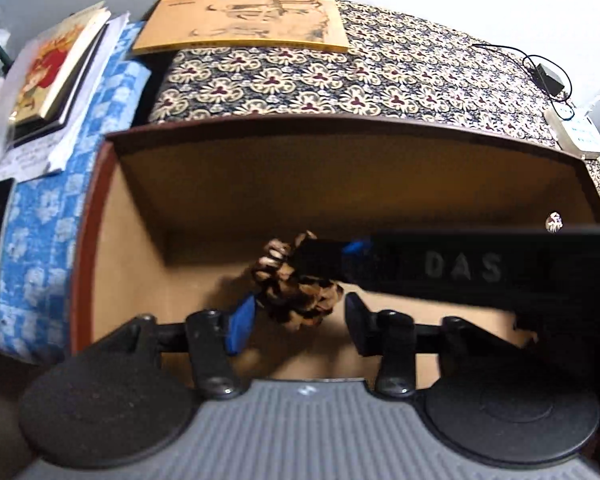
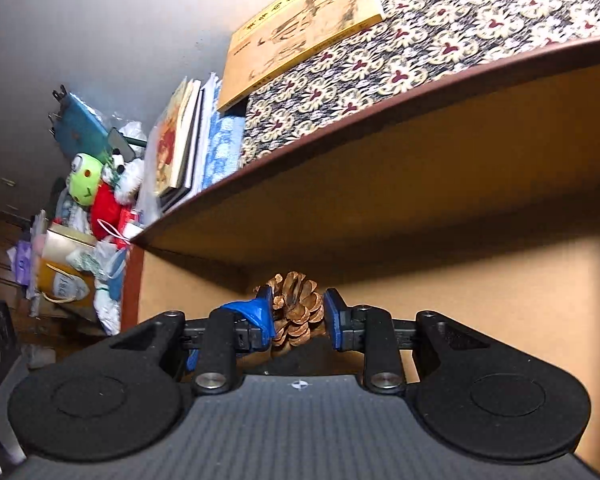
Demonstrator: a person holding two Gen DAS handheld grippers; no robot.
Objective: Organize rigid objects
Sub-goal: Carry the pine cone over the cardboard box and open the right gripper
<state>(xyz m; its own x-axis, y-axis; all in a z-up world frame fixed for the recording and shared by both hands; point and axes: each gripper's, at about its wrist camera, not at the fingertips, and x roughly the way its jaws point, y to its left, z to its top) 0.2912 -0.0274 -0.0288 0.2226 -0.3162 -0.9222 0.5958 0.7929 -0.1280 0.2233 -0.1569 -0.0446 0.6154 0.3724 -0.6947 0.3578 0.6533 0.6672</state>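
Blue pads of the right hand-held gripper pinch a brown pine cone from both sides, low inside an open cardboard box. Whether the cone touches the box floor cannot be told. From the left wrist view, the left hand-held gripper stands spread and empty just beside the cone, also over the box. Beyond the box rim: a patterned cloth carrying a yellow book, more books stacked to one side, a white power strip at the other. Judgement: the cone is inside the box, release outstanding; no other loose item for sorting is visible.
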